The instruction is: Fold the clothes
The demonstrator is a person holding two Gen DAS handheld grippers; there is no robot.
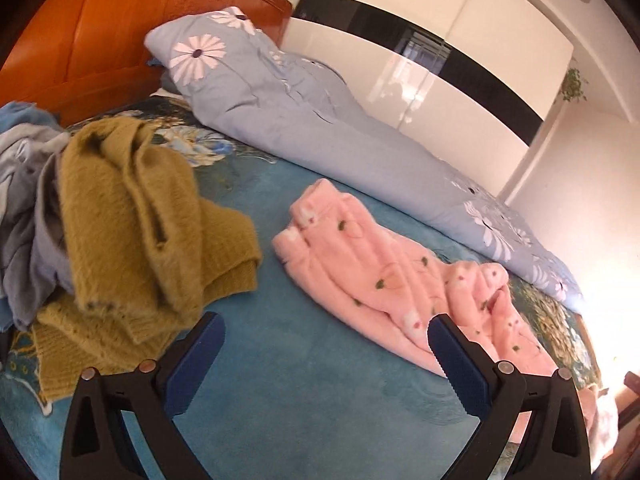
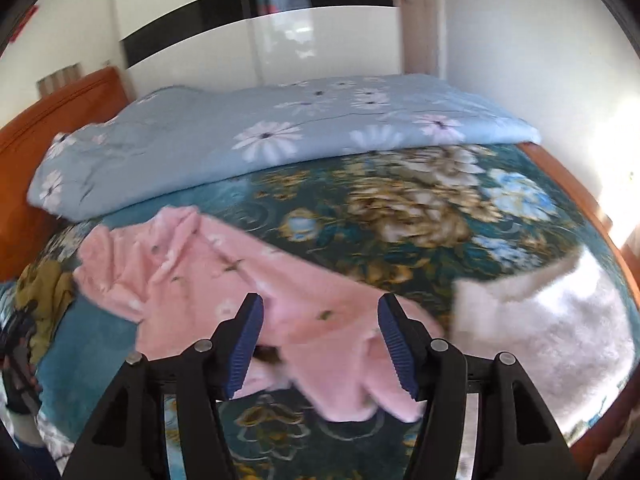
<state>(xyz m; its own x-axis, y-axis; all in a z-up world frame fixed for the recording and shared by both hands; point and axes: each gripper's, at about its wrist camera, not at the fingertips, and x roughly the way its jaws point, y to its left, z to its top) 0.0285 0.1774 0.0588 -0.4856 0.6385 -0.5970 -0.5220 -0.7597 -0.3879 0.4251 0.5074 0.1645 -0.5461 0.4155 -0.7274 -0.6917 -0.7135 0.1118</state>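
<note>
- One pink garment (image 1: 404,280) (image 2: 224,280), centre of frame.
- One mustard sweater (image 1: 144,232), left.
- One grey-blue clothes heap (image 1: 24,184), far left.
- One white fluffy garment (image 2: 552,320), lower right.
- One floral duvet (image 1: 320,128) (image 2: 260,136), across the top.
- Two grippers, left (image 1: 324,356) and right (image 2: 320,336).

Pink garment (image 1: 400,280) partly hidden behind right finger (image 1: 460,364) in left view; far end lost in glare. White fluffy cloth (image 2: 552,320) overexposed, cut off at frame edge. Grey-blue clothes pile (image 1: 24,200) cropped at left. Right view motion-blurred throughout.
</note>
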